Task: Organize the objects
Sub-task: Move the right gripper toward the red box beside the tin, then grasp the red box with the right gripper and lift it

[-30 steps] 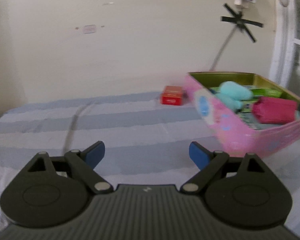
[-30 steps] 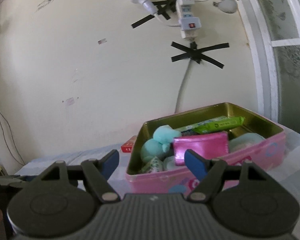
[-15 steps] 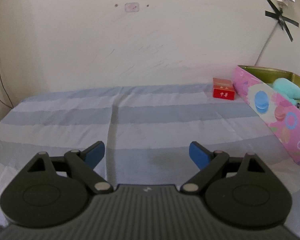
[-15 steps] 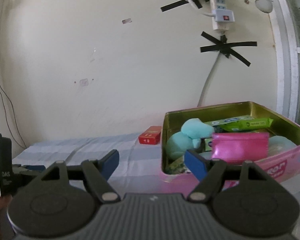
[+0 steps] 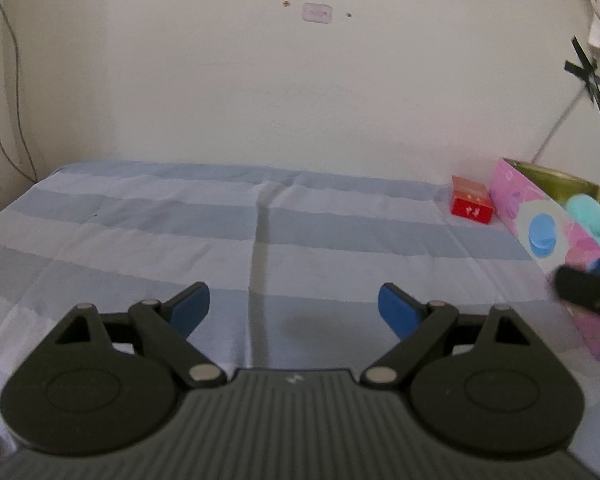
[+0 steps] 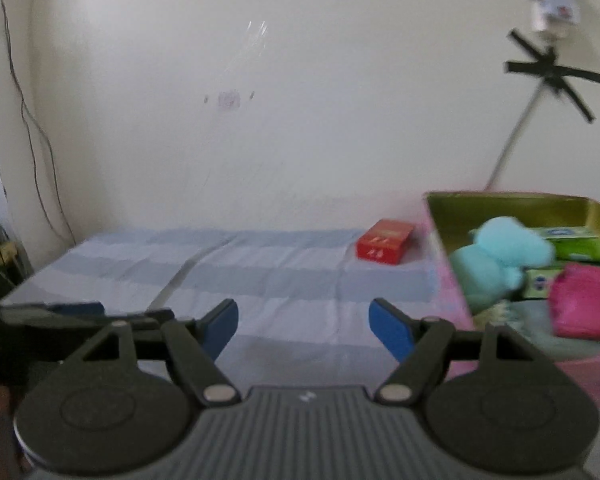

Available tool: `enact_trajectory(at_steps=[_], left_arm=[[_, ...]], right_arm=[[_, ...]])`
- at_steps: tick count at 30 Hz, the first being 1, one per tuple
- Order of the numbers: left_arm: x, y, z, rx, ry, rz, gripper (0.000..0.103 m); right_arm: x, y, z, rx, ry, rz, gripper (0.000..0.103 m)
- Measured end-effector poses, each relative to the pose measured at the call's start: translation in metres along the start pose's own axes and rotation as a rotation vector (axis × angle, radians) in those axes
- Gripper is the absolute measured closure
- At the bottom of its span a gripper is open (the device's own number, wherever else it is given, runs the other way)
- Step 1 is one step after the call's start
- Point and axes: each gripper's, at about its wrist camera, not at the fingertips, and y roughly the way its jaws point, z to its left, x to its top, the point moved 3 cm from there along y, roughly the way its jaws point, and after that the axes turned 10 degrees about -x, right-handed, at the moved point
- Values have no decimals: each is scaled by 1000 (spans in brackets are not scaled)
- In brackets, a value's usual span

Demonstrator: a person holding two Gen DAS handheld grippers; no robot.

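A small red box (image 5: pixel 471 206) lies on the striped cloth near the wall, just left of a pink tin (image 5: pixel 548 236); it also shows in the right wrist view (image 6: pixel 385 241). The pink tin (image 6: pixel 452 292) holds a turquoise plush toy (image 6: pixel 496 258), green packets (image 6: pixel 584 248) and a magenta pouch (image 6: pixel 588 304). My left gripper (image 5: pixel 294 310) is open and empty above the cloth, well short of the box. My right gripper (image 6: pixel 303 328) is open and empty, in front of the tin's left wall. The right gripper's tip (image 5: pixel 588 288) shows blurred at the right edge of the left wrist view.
The blue and white striped cloth (image 5: pixel 180 224) covers the table up to a cream wall. A taped cable (image 6: pixel 540 80) and power strip hang on the wall above the tin. Wires (image 5: pixel 0 80) run down the left corner. The left gripper's body (image 6: pixel 80 316) shows blurred at left.
Both views have swung left: the tin and red box slid toward the right of each frame. The right gripper has come into the left wrist view. Both grippers stay open.
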Motion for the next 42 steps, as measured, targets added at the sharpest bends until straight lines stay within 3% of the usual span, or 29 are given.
enact_trajectory(at_steps=[10, 16, 20, 23, 25, 27, 30, 35, 40, 42], left_arm=[[0, 0, 9, -46, -78, 13, 10], [-1, 2, 13, -83, -128, 28, 10], [-2, 5, 14, -86, -145, 43, 10], [-2, 5, 14, -120, -168, 52, 10], [-2, 4, 14, -127, -167, 51, 10], [-2, 3, 13, -126, -165, 49, 8], [-3, 4, 15, -124, -175, 57, 8], [-4, 10, 17, -119, -195, 75, 8], [-3, 12, 25, -103, -231, 75, 8], [-5, 14, 28, -89, -242, 80, 8]], right_arm=[[53, 138, 14, -199, -92, 123, 33], [89, 223, 3, -282, -139, 296, 33], [100, 257, 2, -365, -195, 408, 35], [105, 274, 4, -326, -267, 481, 33], [106, 282, 6, -301, -331, 512, 26], [106, 286, 10, -270, -407, 513, 22], [108, 291, 5, -233, -414, 546, 20], [107, 285, 8, -151, -466, 609, 25], [90, 250, 31, -18, -585, 626, 25], [89, 240, 36, -17, -616, 594, 39]])
